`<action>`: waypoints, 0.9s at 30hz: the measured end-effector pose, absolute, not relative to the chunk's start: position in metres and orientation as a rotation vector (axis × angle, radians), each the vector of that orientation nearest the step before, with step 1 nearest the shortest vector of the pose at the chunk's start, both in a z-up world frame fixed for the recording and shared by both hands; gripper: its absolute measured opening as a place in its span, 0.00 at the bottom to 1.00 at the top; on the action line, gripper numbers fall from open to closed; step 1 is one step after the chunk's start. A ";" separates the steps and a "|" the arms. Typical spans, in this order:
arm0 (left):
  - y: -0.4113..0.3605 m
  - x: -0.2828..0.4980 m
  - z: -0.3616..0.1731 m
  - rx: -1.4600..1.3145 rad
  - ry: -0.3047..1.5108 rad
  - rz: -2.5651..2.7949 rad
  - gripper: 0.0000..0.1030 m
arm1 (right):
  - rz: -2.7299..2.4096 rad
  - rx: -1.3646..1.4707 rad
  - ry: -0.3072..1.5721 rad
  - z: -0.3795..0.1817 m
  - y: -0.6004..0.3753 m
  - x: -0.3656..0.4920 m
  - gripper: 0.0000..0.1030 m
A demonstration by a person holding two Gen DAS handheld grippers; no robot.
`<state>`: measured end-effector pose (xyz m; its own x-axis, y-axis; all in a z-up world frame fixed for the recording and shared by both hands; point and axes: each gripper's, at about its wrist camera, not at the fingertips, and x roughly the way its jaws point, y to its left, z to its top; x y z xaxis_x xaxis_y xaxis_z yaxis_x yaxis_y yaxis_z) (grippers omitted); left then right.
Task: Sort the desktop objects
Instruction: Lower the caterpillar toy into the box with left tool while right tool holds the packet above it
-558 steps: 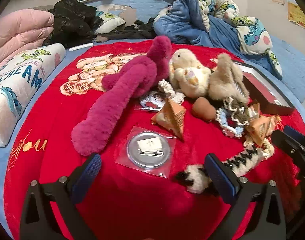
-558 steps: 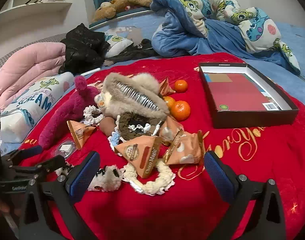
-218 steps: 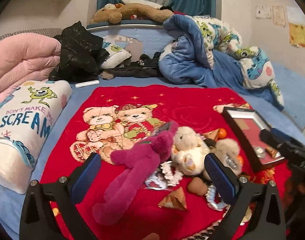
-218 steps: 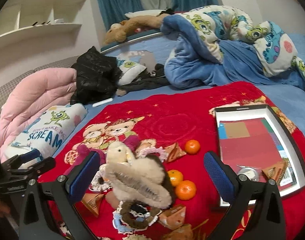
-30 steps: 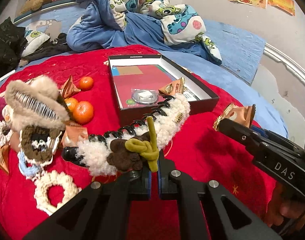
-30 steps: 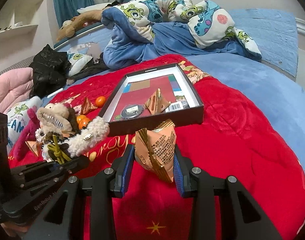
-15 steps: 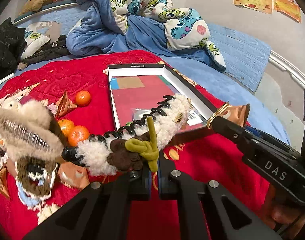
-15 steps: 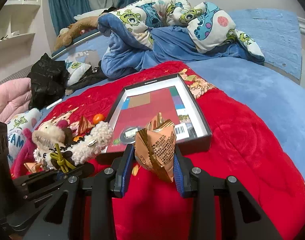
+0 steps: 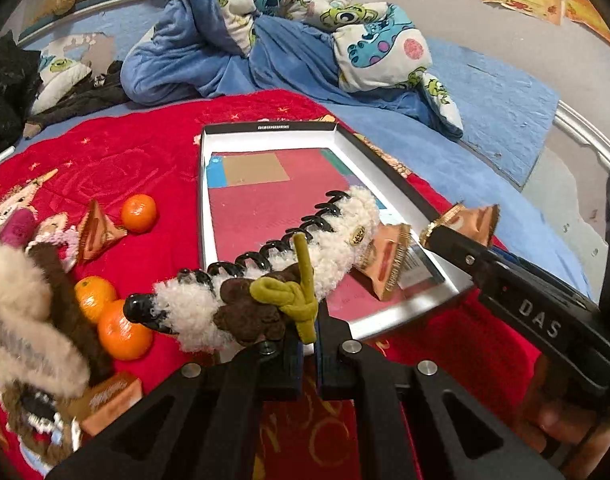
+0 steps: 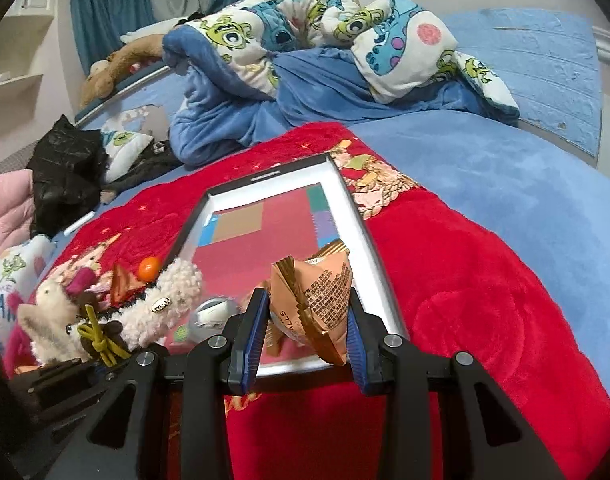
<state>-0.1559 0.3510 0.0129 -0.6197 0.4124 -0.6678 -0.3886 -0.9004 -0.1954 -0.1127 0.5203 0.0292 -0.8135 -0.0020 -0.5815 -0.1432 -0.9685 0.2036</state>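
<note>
Above the near end of the shallow black-walled box (image 10: 357, 216) on the red plush blanket (image 10: 465, 280), the right gripper (image 10: 305, 322) pinches a crinkly foil snack pyramid (image 10: 317, 300), while the left gripper (image 9: 309, 344), fingers pressed together, nips the olive cord (image 9: 301, 296) of a fleecy white hair claw (image 9: 265, 280), both tilted downward.

Both views evenly lit by soft indoor light, source not visible. Colours saturated; red blanket (image 9: 137, 160) very vivid. Shadows faint, only shallow ones inside the box (image 10: 289, 216) rim. No strong glare. Heavy fisheye bending: straight box edges curve, black vignette fills all corners. Centre fairly sharp; fluffy toy (image 9: 21, 320) at left wrist view's left edge smeared by blur. Slight compression softness throughout.
</note>
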 end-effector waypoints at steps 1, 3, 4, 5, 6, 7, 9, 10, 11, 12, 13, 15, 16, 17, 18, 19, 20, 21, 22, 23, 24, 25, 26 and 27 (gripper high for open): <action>0.352 -0.159 0.011 -1.039 -0.045 2.484 0.04 | 2.895 -0.940 0.372 0.027 0.522 -0.116 0.34; 0.354 -0.165 0.007 -1.049 -0.036 2.481 0.04 | 2.886 -0.958 0.368 0.024 0.523 -0.119 0.34; 0.354 -0.167 0.004 -1.053 -0.037 2.477 0.04 | 2.880 -0.963 0.369 0.023 0.523 -0.122 0.34; 0.354 -0.169 0.002 -1.060 -0.039 2.472 0.04 | 2.877 -0.964 0.373 0.022 0.523 -0.123 0.34; 0.355 -0.170 0.000 -1.063 -0.032 2.472 0.04 | 2.868 -0.966 0.387 0.022 0.524 -0.125 0.34; 0.356 -0.171 0.000 -1.061 -0.022 2.477 0.04 | 2.859 -0.966 0.399 0.022 0.524 -0.127 0.34; 0.355 -0.172 0.000 -1.061 -0.016 2.474 0.04 | 2.838 -0.976 0.419 0.020 0.523 -0.131 0.34; 0.356 -0.173 0.000 -1.065 -0.018 2.471 0.04 | 2.828 -0.981 0.421 0.019 0.523 -0.134 0.34; 0.356 -0.174 0.000 -1.067 -0.017 2.468 0.04 | 2.819 -0.987 0.424 0.018 0.522 -0.136 0.34; 0.356 -0.175 0.000 -1.070 -0.014 2.466 0.04 | 2.809 -1.000 0.426 0.017 0.520 -0.139 0.34; 0.357 -0.175 0.000 -1.075 -0.005 2.466 0.04 | 2.804 -1.009 0.421 0.016 0.518 -0.141 0.34; 0.361 -0.178 0.001 -1.082 0.005 2.469 0.04 | 2.787 -1.027 0.389 0.013 0.513 -0.145 0.34; 0.362 -0.178 0.001 -1.083 0.000 2.462 0.04 | 2.782 -1.032 0.377 0.013 0.512 -0.146 0.34; 0.365 -0.179 0.001 -1.087 -0.005 2.452 0.04 | 2.777 -1.035 0.364 0.012 0.510 -0.147 0.34; 0.366 -0.179 0.000 -1.089 -0.007 2.450 0.04 | 2.771 -1.036 0.353 0.012 0.510 -0.147 0.34; 0.368 -0.178 -0.001 -1.092 -0.008 2.449 0.04 | 2.764 -1.038 0.345 0.012 0.509 -0.147 0.34; 0.370 -0.178 -0.002 -1.086 -0.006 2.458 0.04 | 2.758 -1.039 0.337 0.012 0.510 -0.148 0.34; 0.371 -0.178 -0.002 -1.083 -0.004 2.463 0.04 | 2.751 -1.044 0.331 0.011 0.510 -0.149 0.34; 0.371 -0.178 -0.002 -1.085 -0.007 2.462 0.04 | 2.747 -1.051 0.329 0.010 0.511 -0.149 0.34; 0.371 -0.179 -0.004 -1.089 -0.022 2.461 0.04 | 2.743 -1.057 0.323 0.009 0.511 -0.150 0.34; 0.371 -0.180 -0.005 -1.092 -0.022 2.463 0.04 | 2.744 -1.058 0.311 0.009 0.510 -0.150 0.34; 0.372 -0.180 -0.005 -1.088 -0.019 2.465 0.04 | 2.745 -1.060 0.302 0.009 0.509 -0.150 0.34; 0.372 -0.180 -0.006 -1.088 -0.016 2.465 0.04 | 2.744 -1.070 0.288 0.007 0.508 -0.150 0.34; 0.373 -0.181 -0.006 -1.088 -0.014 2.465 0.04 | 2.740 -1.072 0.275 0.006 0.507 -0.151 0.34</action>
